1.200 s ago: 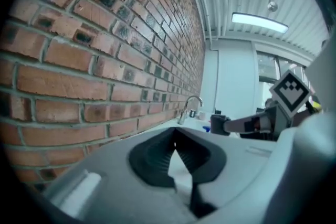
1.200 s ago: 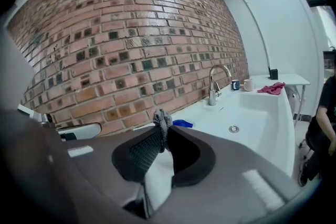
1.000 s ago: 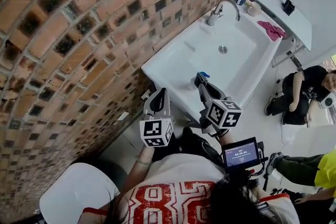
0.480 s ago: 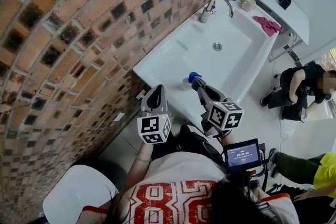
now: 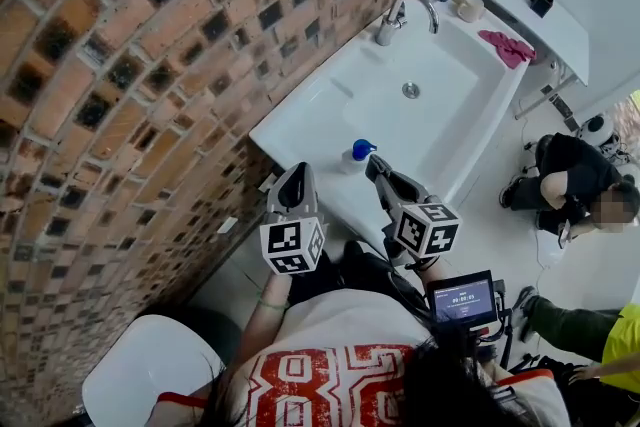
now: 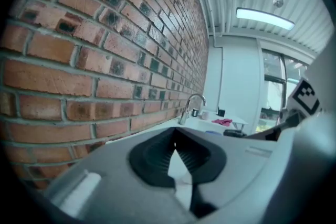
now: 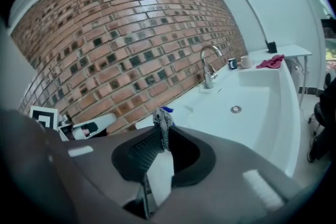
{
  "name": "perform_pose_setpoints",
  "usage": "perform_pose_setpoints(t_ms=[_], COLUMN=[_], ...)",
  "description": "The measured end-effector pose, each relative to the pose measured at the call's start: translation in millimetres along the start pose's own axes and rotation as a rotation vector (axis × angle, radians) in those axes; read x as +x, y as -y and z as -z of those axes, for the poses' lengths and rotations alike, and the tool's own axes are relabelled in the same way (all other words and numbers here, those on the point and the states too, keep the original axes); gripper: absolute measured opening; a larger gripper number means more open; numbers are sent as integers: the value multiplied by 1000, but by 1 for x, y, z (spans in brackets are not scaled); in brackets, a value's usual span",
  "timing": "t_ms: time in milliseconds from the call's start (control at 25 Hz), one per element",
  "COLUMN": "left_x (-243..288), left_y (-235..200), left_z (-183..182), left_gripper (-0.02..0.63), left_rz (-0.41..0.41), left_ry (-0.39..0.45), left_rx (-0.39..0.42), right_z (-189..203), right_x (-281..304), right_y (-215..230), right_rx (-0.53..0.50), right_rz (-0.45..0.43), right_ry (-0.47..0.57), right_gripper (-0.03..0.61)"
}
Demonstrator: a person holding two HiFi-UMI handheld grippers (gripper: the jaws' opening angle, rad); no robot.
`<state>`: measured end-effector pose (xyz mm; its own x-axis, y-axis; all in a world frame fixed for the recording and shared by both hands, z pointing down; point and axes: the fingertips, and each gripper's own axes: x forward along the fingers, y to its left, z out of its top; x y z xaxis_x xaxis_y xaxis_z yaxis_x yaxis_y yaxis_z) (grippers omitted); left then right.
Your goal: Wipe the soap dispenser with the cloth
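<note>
Right gripper: jaws pressed together on a small grey cloth; a tuft of the cloth stands up above the jaw tips.
Right gripper position: in the head view, right gripper sits over the near edge of the white ceramic sink, tips pointing at the dispenser.
Left gripper: jaws closed tip to tip, with nothing between the pads.
Left gripper position: in the head view, left gripper is held below the sink's near corner, close to the red brick wall and apart from the right gripper.
Soap dispenser: clear plastic soap dispenser with a blue pump top stands upright on the sink deck at the near end, just beside the right gripper's tips; contact cannot be determined.
Dispenser in right gripper view: only the blue pump top shows, directly behind the cloth tuft.
Faucet: curved chrome faucet is mounted at the far end of the sink, against the wall.
Second cloth: crumpled pink cloth lies on the white surface past the sink, well apart from both grippers.
</note>
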<state>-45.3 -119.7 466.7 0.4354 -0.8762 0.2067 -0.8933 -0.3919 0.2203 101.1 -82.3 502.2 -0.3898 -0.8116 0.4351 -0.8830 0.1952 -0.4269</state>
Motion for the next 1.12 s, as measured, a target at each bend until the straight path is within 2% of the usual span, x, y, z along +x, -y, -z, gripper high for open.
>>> perform_pose_setpoints(t_ms=[160, 400, 720, 1120], left_x=[-4, -14, -24, -10], left_y=[-4, -16, -32, -15], left_z=[0, 2, 7, 12], left_gripper=[3, 3, 3, 3], left_rz=[-23, -73, -131, -76], left_ry=[1, -5, -20, -30], left_rx=[1, 8, 4, 8], right_z=[26, 36, 35, 35], right_x=[18, 52, 61, 40], right_y=[-29, -42, -25, 14], right_rx=[-99, -205, -190, -174], right_rz=[-82, -113, -86, -27], right_ry=[-84, -135, -151, -156], right_gripper=[46, 46, 47, 47])
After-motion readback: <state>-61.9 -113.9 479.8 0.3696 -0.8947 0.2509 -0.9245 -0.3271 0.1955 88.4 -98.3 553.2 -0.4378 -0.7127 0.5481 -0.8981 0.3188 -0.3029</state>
